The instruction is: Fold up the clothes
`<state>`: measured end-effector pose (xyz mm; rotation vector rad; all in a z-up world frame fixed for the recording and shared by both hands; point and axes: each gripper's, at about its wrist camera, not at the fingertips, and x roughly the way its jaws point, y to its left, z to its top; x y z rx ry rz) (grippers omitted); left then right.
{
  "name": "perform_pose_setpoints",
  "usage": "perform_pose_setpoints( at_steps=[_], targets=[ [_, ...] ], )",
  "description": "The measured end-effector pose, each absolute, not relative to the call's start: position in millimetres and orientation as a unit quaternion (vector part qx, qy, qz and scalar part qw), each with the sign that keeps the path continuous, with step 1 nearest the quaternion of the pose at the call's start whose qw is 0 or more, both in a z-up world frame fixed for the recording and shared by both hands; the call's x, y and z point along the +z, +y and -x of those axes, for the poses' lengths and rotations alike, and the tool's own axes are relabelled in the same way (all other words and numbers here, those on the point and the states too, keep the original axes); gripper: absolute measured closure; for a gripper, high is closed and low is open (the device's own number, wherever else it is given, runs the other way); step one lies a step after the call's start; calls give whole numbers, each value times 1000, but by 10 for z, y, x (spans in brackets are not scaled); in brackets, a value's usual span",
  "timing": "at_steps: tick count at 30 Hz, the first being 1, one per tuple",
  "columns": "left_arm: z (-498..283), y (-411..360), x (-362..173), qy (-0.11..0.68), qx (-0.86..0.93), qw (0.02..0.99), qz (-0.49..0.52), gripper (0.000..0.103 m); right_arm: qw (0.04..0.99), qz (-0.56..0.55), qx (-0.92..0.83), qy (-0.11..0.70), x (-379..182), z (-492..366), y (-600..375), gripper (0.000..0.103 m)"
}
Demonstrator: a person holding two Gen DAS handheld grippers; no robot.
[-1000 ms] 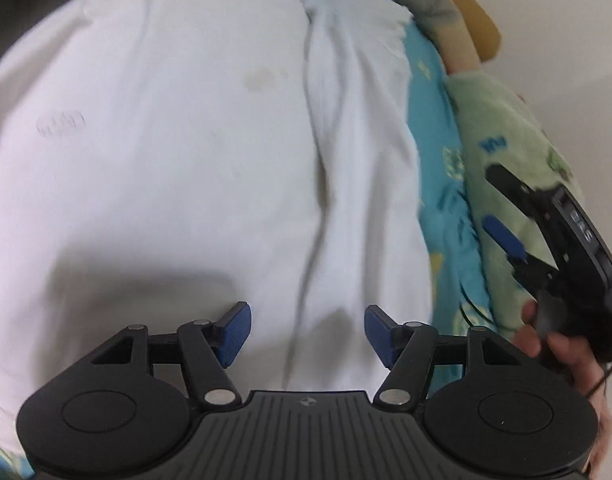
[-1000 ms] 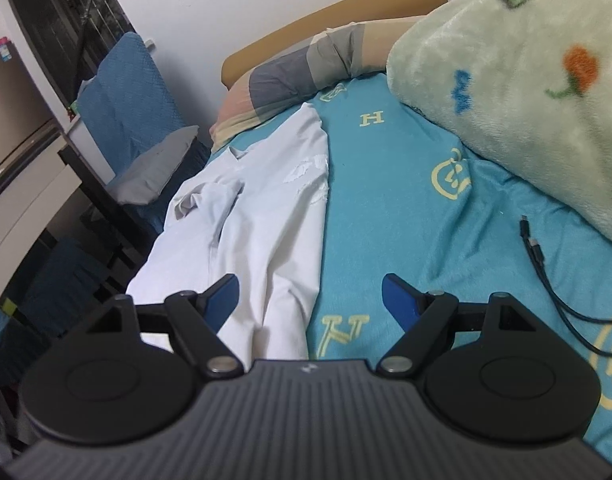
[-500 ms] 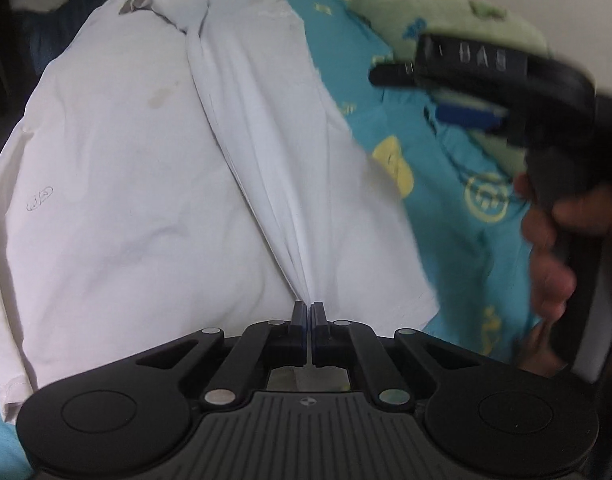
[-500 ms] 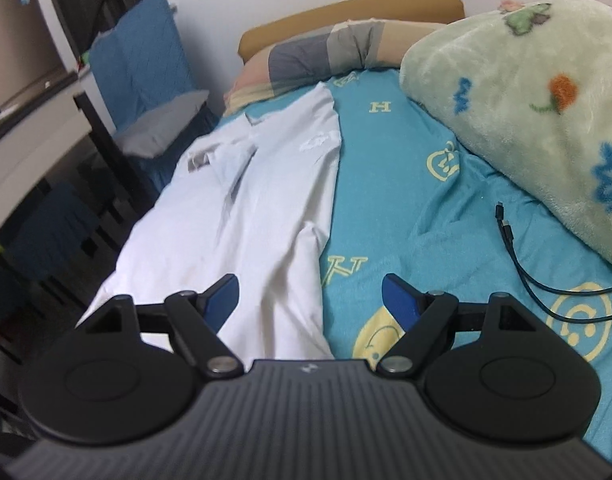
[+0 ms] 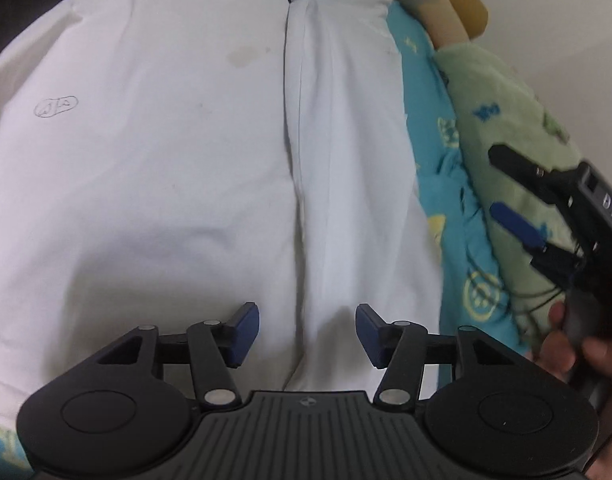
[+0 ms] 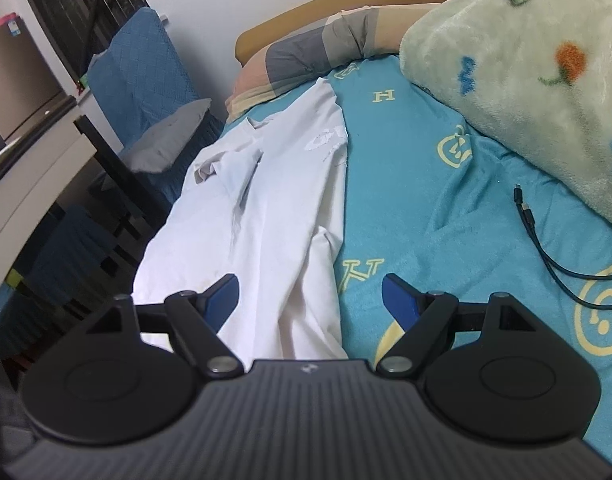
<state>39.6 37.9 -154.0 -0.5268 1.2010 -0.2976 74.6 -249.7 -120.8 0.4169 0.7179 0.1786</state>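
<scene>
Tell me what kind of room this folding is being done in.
Most likely a bedroom. The white garment lies spread on a bed with a teal printed sheet. A striped pillow rests against a tan headboard, and a fleecy green blanket is bundled beside it.

We read a yellow "H" (image 6: pixel 384 96) printed on the teal bedsheet (image 6: pixel 405 200), and nearer us a larger yellow letter (image 6: pixel 359 272), seemingly upside down. On the right gripper (image 5: pixel 517 200), seen from the left wrist, white characters "DA" (image 5: pixel 611 205) show, then blur. A small oval mark (image 5: pixel 56 106) on the white shirt (image 5: pixel 166 160) stays unreadable.
</scene>
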Motion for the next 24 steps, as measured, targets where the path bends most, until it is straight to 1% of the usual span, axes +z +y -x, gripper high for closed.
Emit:
perform_pose_setpoints(
  at_steps=[1,2,3,4,7,11,13,14,15,16,17,18,19,21,24],
  targets=[
    [-417,367,-1531,553,-141,785,240,51,912,-200,88,347,-1206,-750,-2489,23],
    [-437,354,-1522,551,-143,788,236,69,913,-198,88,345,-1204,-754,-2480,23],
    [-451,328,-1521,549,-143,791,230,96,915,-193,90,343,-1195,-753,-2464,23],
    [-449,269,-1539,550,-135,795,218,100,917,-190,91,340,-1182,-747,-2451,23],
    [-349,188,-1429,539,-104,823,146,101,921,-183,92,331,-1144,-717,-2448,23],
    [-215,162,-1301,531,-86,836,103,100,925,-180,92,320,-1093,-689,-2450,23],
    [-204,175,-1259,532,-86,836,105,94,927,-181,94,315,-1073,-681,-2453,23],
    [-202,178,-1215,528,-85,839,101,83,928,-182,95,312,-1063,-675,-2455,23],
    [-199,174,-1154,518,-85,846,93,67,929,-182,96,308,-1054,-670,-2456,23],
    [-197,168,-1087,508,-85,853,84,59,930,-183,97,305,-1044,-665,-2458,23],
    [-205,153,-1004,494,-82,863,70,48,930,-183,98,302,-1035,-659,-2460,23],
    [-235,104,-930,480,-78,872,55,39,931,-184,100,299,-1025,-654,-2462,23],
    [-292,-1,-886,467,-76,880,39,35,932,-184,101,295,-1015,-649,-2464,23],
    [-412,-140,-732,435,-71,897,14,21,933,-190,106,287,-999,-639,-2481,23],
    [-554,-203,-473,390,-72,918,-3,11,932,-207,119,272,-985,-634,-2517,23]
  ],
)
